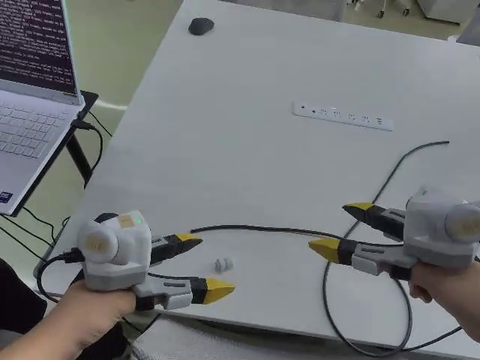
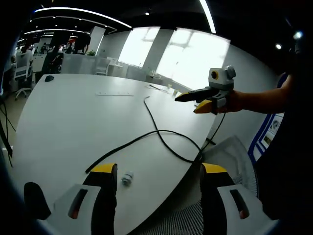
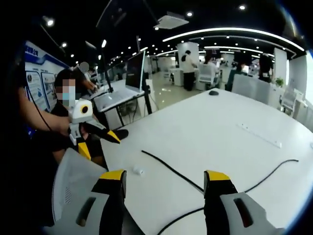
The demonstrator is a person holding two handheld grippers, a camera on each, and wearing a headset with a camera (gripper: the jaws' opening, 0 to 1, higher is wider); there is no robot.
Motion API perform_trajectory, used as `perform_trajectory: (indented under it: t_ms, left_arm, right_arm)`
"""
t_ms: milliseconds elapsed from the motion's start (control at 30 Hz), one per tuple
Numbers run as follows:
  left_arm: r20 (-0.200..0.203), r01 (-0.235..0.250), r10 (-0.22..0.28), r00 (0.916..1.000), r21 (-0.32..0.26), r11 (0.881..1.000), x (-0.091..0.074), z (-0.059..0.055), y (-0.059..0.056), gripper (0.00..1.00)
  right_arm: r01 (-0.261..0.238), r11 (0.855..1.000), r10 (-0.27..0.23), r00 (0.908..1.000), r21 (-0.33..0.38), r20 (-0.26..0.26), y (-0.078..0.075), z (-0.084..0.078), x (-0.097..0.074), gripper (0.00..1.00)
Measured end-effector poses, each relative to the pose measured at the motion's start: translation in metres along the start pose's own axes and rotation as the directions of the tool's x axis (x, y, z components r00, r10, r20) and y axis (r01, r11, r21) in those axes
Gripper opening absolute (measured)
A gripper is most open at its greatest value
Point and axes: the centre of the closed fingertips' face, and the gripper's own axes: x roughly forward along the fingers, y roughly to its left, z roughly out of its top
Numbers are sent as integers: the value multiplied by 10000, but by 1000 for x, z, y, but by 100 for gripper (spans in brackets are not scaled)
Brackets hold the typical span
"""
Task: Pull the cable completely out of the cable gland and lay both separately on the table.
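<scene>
Beyond cable (image 1: 255, 228), mouse (image 1: 200, 26) and power strip (image 1: 342, 117)

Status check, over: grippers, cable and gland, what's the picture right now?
Left gripper and right gripper open, empty. Cable flat on table; cable gland lying apart from it, near left jaws. Nothing in the way.

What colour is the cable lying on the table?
The cable is black, clearest in the head view.
</scene>
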Motion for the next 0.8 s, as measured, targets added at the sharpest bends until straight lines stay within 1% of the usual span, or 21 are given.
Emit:
perform_trajectory:
  t_ms: [100, 167, 267, 333, 467, 500, 600, 667, 733, 800]
  left_arm:
    - [50, -74, 73, 10000, 141, 9999, -7, 5, -3, 73]
    - [23, -182, 181, 9998, 175, 9997, -11, 6, -4, 76]
    - [-12, -319, 319, 9995, 135, 9994, -15, 5, -4, 79]
    - [-84, -437, 439, 9990, 267, 9987, -17, 3, -3, 80]
    - [-281, -653, 669, 9974, 537, 9964, -24, 1, -4, 83]
    - [-348, -727, 750, 9966, 626, 9954, -26, -1, -4, 83]
    - [-326, -875, 898, 9954, 669, 9939, -29, -2, -3, 86]
    - [-324, -982, 1012, 9943, 841, 9916, -31, -4, -2, 89]
    - [-293, -1056, 1089, 9936, 981, 9896, -32, -4, -1, 91]
    - [-216, -1105, 1131, 9934, 973, 9891, -34, -4, 0, 93]
  right_arm:
    - [178, 9998, -178, 9998, 78, 50, 2, -14, -19, 68]
    - [281, 9993, -282, 9996, 245, 20, 2, -24, -27, 70]
    - [471, 9965, -471, 9989, 692, -18, -2, -44, -41, 74]
    - [615, 9947, -609, 9981, 823, -96, -6, -57, -49, 77]
    - [743, 9937, -726, 9971, 839, -232, -8, -73, -62, 81]
    - [741, 9938, -726, 9971, 826, -216, -8, -76, -65, 83]
    - [615, 9937, -595, 9979, 933, -242, -4, -84, -68, 88]
    - [443, 9927, -400, 9984, 1119, -408, -1, -92, -68, 91]
    - [275, 9923, -209, 9982, 1205, -557, 4, -98, -68, 96]
    - [132, 9928, -51, 9977, 1194, -679, 7, -102, -67, 99]
